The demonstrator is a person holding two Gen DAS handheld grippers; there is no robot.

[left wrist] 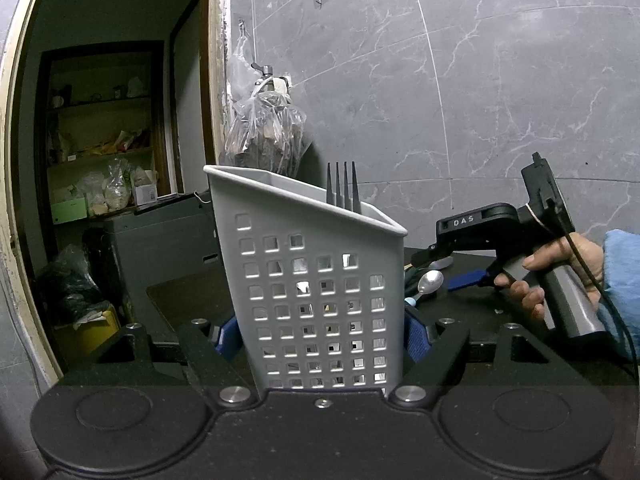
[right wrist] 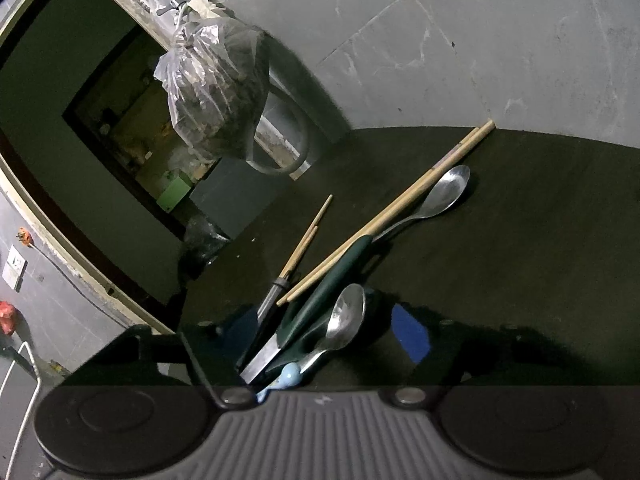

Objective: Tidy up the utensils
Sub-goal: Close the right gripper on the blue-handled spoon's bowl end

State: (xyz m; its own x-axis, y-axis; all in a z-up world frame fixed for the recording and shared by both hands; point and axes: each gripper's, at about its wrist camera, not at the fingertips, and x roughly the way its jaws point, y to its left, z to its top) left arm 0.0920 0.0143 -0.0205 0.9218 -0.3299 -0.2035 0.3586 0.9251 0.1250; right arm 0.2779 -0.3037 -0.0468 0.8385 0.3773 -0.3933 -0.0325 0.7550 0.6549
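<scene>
Left hand-held gripper (left wrist: 320, 340) is clamped on the grey perforated utensil holder (left wrist: 312, 280), blue pads pressing both sides, holder upright on the dark desk (left wrist: 192, 292). A dark fork (left wrist: 343, 188) stands inside, tines up. Right hand-held gripper (right wrist: 324, 332), held by a hand (left wrist: 560, 272) w/ blue sleeve, has jaws apart over the utensil pile, nothing gripped. Btwn the jaws: small spoon (right wrist: 344, 320) w/ light-blue handle, green-handled tool (right wrist: 332, 280), knife (right wrist: 264, 340). Beyond: chopsticks (right wrist: 384, 216), large spoon (right wrist: 444, 192), well apart from the holder.
</scene>
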